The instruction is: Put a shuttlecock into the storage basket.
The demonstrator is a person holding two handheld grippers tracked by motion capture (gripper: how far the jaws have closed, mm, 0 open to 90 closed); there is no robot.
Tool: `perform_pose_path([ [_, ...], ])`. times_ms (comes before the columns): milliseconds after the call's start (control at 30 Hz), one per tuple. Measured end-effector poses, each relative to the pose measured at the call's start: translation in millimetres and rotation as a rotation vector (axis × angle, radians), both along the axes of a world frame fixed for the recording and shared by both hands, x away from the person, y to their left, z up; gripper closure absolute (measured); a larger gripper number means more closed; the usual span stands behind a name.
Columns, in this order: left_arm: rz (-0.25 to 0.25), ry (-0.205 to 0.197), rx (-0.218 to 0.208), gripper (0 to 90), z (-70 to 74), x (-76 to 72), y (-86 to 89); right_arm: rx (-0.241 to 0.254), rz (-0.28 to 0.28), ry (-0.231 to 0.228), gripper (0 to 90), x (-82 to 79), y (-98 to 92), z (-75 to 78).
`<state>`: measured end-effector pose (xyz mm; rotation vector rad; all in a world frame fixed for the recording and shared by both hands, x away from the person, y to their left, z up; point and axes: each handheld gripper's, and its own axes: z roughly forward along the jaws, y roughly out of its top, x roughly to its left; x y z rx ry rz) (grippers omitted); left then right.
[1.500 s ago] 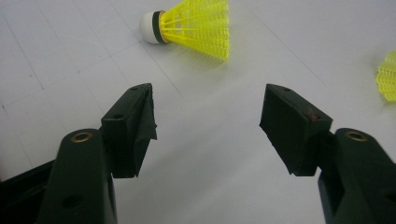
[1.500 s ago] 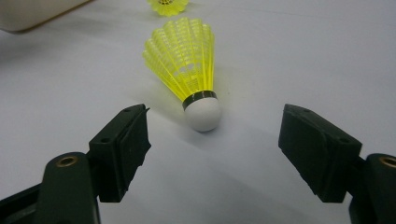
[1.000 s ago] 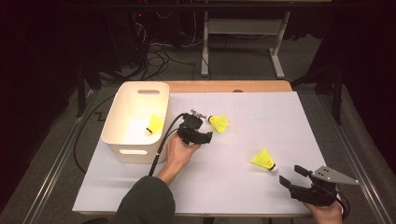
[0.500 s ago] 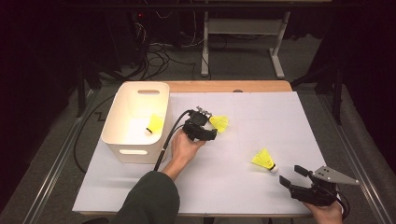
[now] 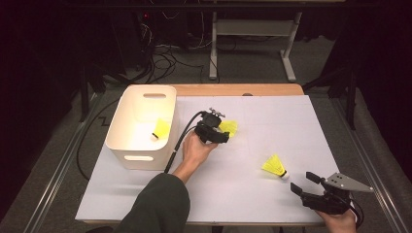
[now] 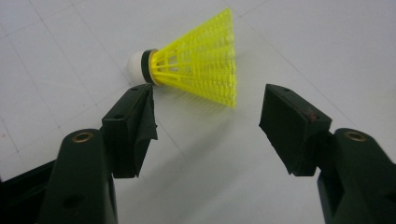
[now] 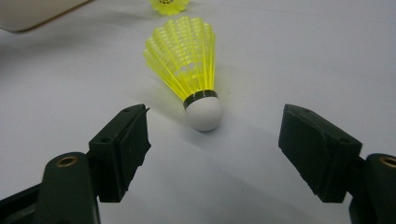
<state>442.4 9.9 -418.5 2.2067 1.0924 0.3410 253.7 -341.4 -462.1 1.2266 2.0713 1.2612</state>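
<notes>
left gripper point(image 5: 224, 132) at frame centre, jaws spread to straddle a shuttlecock point(image 6: 196, 60); right gripper point(image 5: 306, 183) lower right, spread, facing another shuttlecock point(image 7: 189, 65)

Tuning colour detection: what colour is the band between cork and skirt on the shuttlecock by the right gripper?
Black, on the shuttlecock; right gripper view shows it best.
</notes>
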Motion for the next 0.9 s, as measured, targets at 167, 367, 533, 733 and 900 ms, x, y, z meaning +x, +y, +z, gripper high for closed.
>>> perform_pose_path([
  [167,-0.006,-0.005,-0.002,36.6,1.5,3.3,-5.2,0.001,0.0,0.0,24.8,-0.1,0.3,0.1],
  [367,0.0,0.001,0.012,36.8,2.4,10.0,-8.1,0.0,0.003,0.0,24.8,0.1,0.3,0.0],
  [533,0.003,0.0,0.012,37.1,3.7,14.1,-13.1,0.001,0.004,0.0,24.8,0.1,0.5,0.0],
  [733,0.008,0.003,0.03,37.6,4.5,20.5,-18.2,0.001,0.005,-0.001,24.8,0.1,0.4,0.0],
  [900,0.016,0.009,0.033,38.4,1.7,24.4,-21.3,0.001,0.007,-0.003,24.8,0.0,0.4,0.1],
])
